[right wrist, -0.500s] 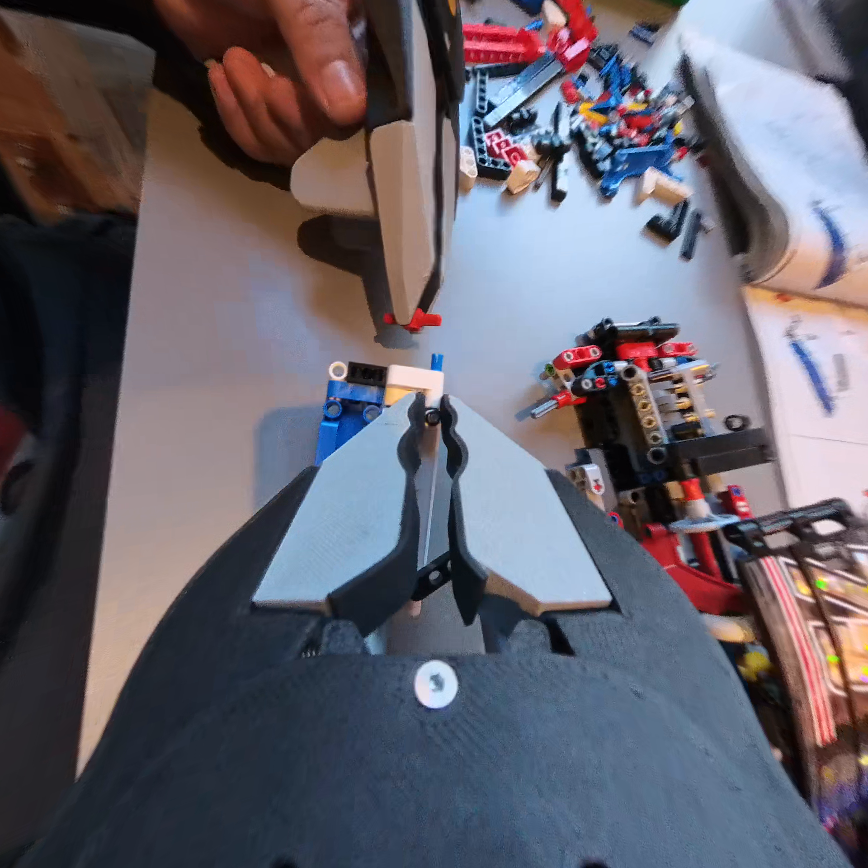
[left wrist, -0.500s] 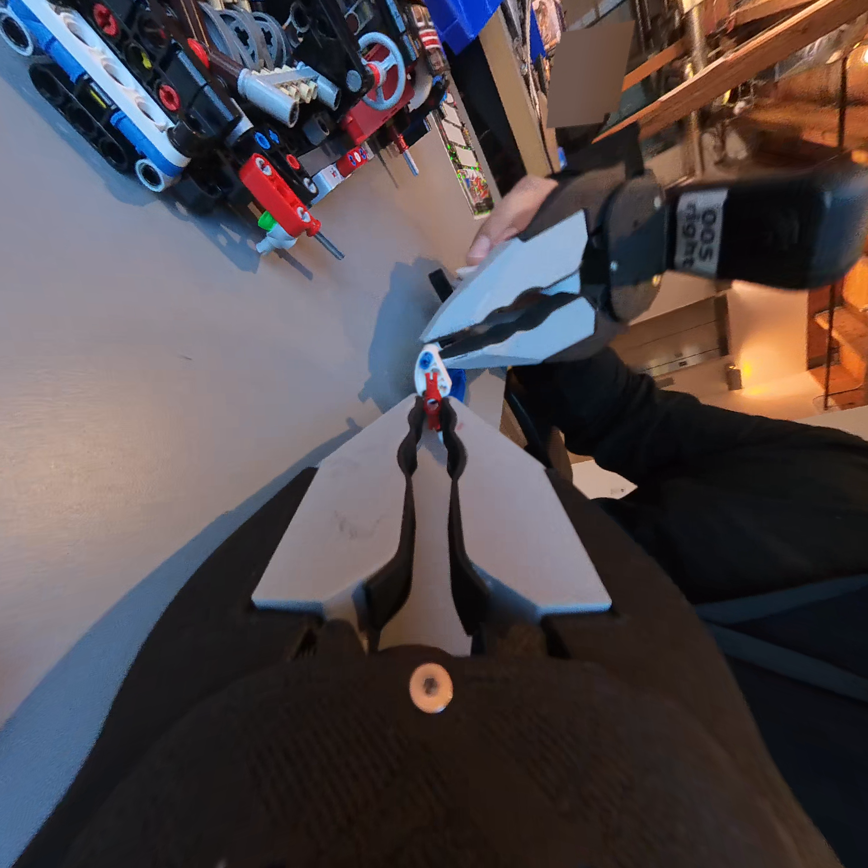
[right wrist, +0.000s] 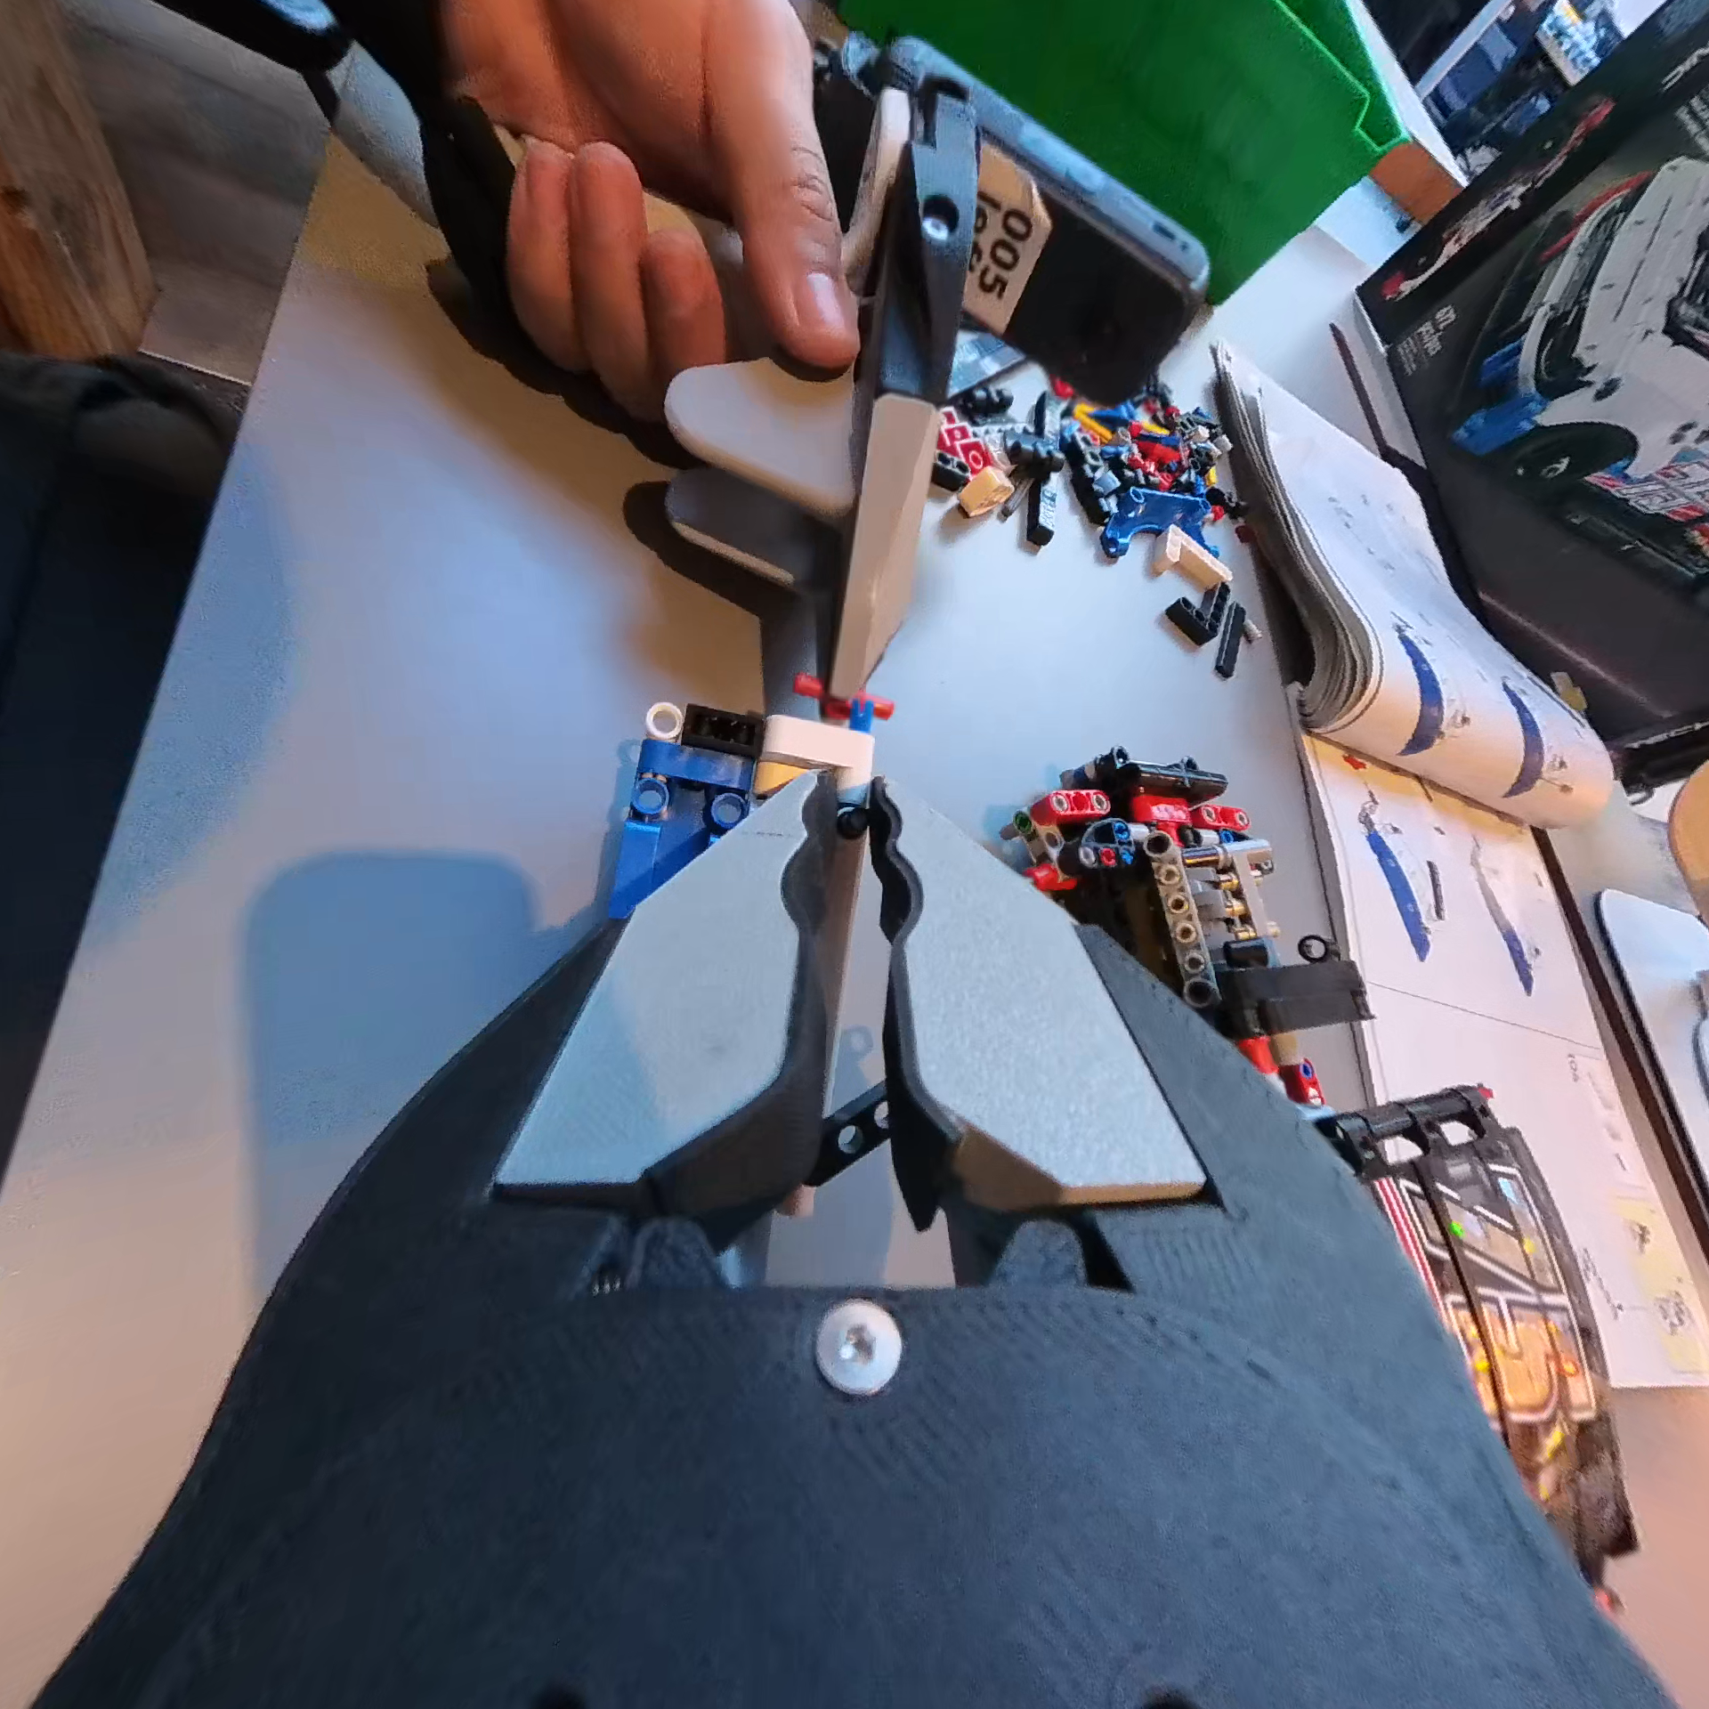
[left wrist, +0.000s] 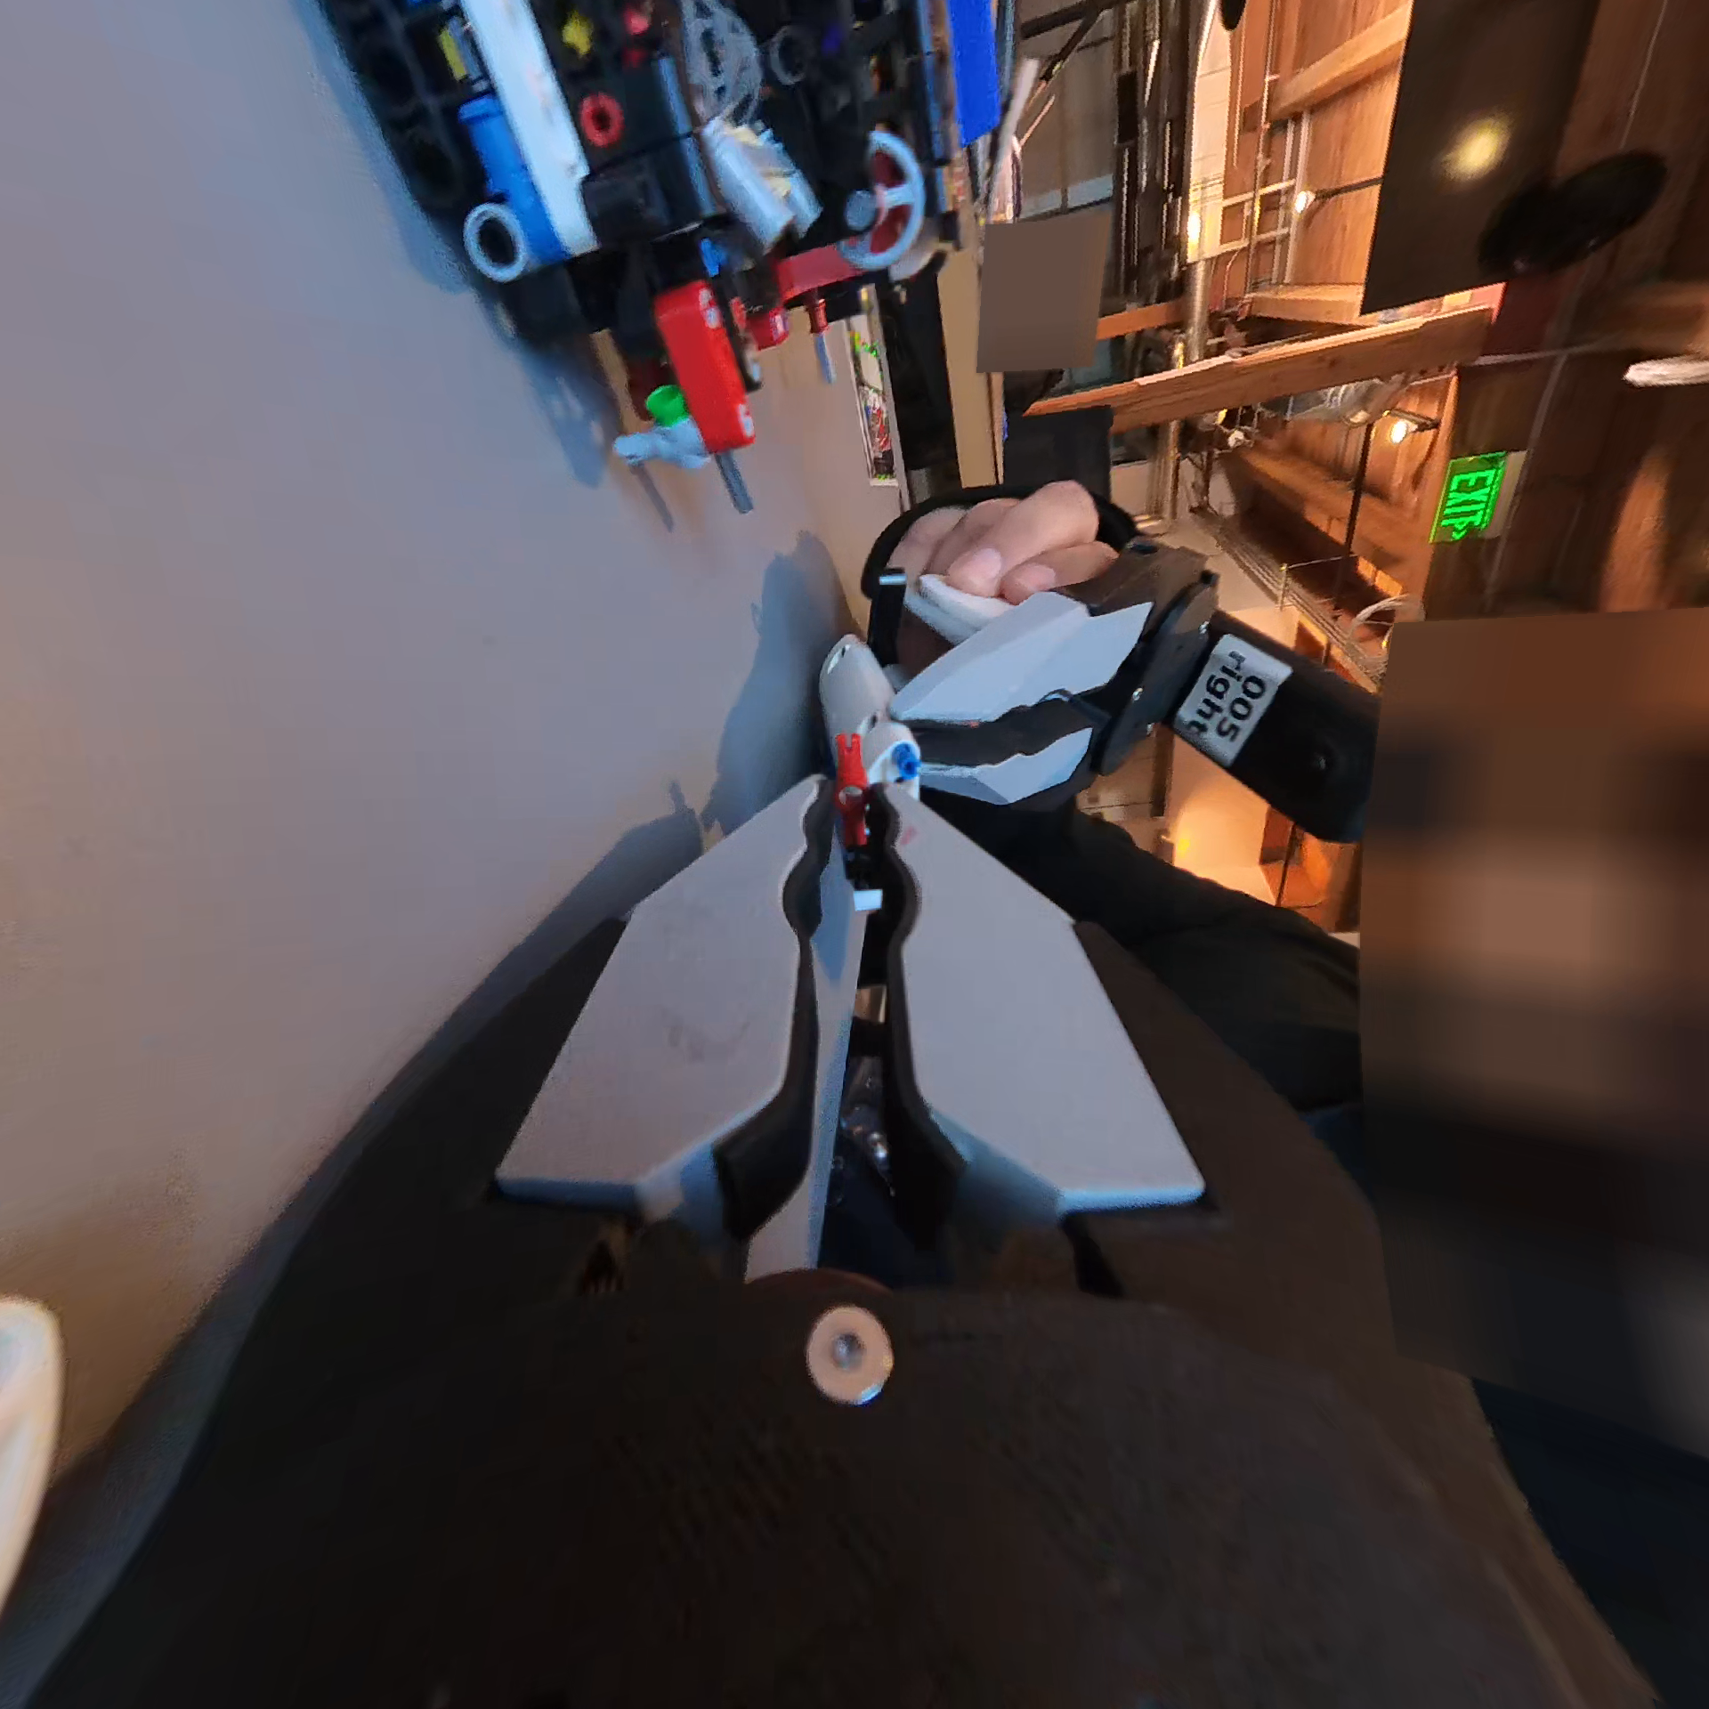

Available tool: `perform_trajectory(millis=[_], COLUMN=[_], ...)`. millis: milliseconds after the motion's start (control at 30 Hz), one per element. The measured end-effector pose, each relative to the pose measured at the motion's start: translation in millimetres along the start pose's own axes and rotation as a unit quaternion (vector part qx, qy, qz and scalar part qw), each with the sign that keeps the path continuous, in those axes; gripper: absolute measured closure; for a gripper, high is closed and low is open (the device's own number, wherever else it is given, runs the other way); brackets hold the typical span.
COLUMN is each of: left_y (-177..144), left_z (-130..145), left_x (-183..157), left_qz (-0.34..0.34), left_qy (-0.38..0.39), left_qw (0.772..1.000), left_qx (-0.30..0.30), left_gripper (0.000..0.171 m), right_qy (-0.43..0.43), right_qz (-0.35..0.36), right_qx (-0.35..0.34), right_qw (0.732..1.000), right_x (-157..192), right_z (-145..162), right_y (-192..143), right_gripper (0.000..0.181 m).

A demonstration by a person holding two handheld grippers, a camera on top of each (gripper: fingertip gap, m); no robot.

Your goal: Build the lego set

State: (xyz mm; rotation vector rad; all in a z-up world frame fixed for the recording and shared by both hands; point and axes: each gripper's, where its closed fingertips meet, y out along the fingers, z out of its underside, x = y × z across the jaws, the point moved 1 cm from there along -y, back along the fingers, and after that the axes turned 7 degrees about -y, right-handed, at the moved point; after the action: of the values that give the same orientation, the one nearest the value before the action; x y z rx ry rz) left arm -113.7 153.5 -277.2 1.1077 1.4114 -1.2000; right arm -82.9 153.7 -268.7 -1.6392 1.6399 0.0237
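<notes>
My left gripper (left wrist: 852, 806) is shut on a small red pin piece (left wrist: 850, 784), seen from the side in the right wrist view (right wrist: 843, 705). My right gripper (right wrist: 855, 803) is shut on a small sub-assembly of blue, black and white parts (right wrist: 731, 758), with a blue pin (right wrist: 864, 714) sticking up from its white block. In the right wrist view the red piece sits right at that blue pin. In the left wrist view the right gripper (left wrist: 911, 749) comes in from the right, and the white part with the blue pin (left wrist: 892, 751) is beside the red piece.
A partly built black, red and blue model (right wrist: 1174, 888) stands right of the grippers, also in the left wrist view (left wrist: 647, 166). A pile of loose parts (right wrist: 1119, 472), an open instruction booklet (right wrist: 1387, 647), the set's box (right wrist: 1572, 370) and a green bin (right wrist: 1156, 120) lie beyond. Only a small space, under 4 cm, lies between the two pairs of fingers.
The left gripper has come down with the red piece until it meets the blue pin on the sub-assembly. The right gripper still holds the sub-assembly.
</notes>
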Motion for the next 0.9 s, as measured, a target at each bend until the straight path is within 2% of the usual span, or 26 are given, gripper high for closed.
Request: perform_trajectory(millis=[300, 900], left_y=[5, 6], left_z=[-1, -5], left_x=[3, 5], left_qz=[-0.012, -0.026], left_qy=[-0.003, -0.002], left_qw=[1.000, 0.999], left_qx=[-0.003, -0.026], left_gripper=[0.167, 0.167], right_qy=[0.047, 0.090], right_qz=[-0.057, -0.063], right_qx=[-0.001, 0.001], right_qw=[0.997, 0.994], right_x=[6, 4], right_z=[9, 12], right_y=[4, 10], right_gripper=[0.176, 0.176])
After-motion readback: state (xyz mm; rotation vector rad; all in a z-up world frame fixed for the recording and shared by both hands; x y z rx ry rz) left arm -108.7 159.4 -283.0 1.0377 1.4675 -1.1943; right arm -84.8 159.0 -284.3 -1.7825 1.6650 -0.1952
